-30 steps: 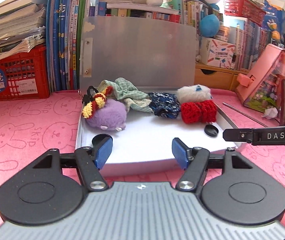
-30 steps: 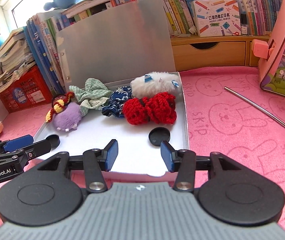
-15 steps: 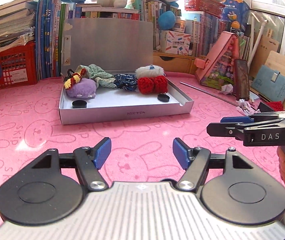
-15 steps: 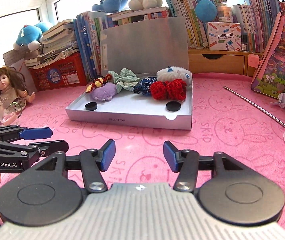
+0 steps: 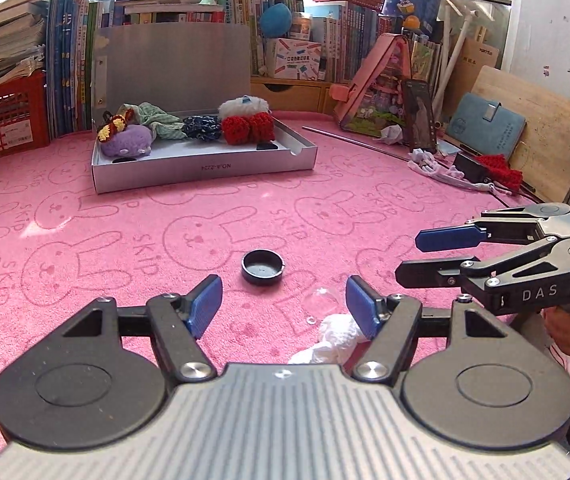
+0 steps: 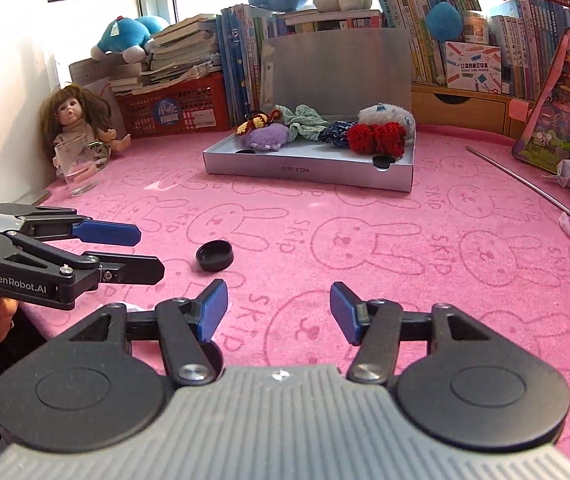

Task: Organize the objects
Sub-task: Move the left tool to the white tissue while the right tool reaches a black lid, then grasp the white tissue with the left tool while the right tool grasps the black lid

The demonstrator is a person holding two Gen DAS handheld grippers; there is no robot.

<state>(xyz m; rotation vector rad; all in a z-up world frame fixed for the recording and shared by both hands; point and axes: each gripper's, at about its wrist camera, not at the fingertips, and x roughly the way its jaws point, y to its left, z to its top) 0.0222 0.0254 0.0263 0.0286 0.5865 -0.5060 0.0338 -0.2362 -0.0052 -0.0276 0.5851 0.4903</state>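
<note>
An open grey box point(image 5: 201, 168) stands far back on the pink cloth. It holds a purple plush point(image 5: 127, 142), a green checked cloth point(image 5: 157, 120), a red crocheted bow point(image 5: 247, 130) and a black cap point(image 5: 267, 146). Another black cap point(image 5: 263, 267) lies loose on the cloth just ahead of my left gripper point(image 5: 283, 306), which is open and empty. A crumpled white wad point(image 5: 337, 332) sits by its right finger. My right gripper point(image 6: 279, 310) has its jaws opening with nothing between them; the loose black cap point(image 6: 215, 255) lies ahead to its left.
A doll point(image 6: 73, 120) and a glass point(image 6: 77, 168) stand at the far left edge. Along the back are a red basket point(image 5: 5, 120) and books. On the right lie a metal rod point(image 6: 521, 178), a pink house-shaped case point(image 5: 373, 88) and tangled cords point(image 5: 445, 170).
Both grippers have drawn back from the box toward the cloth's near edge. The box now looks far off, and a loose black cap has come into view. The right jaws stand wider.
</note>
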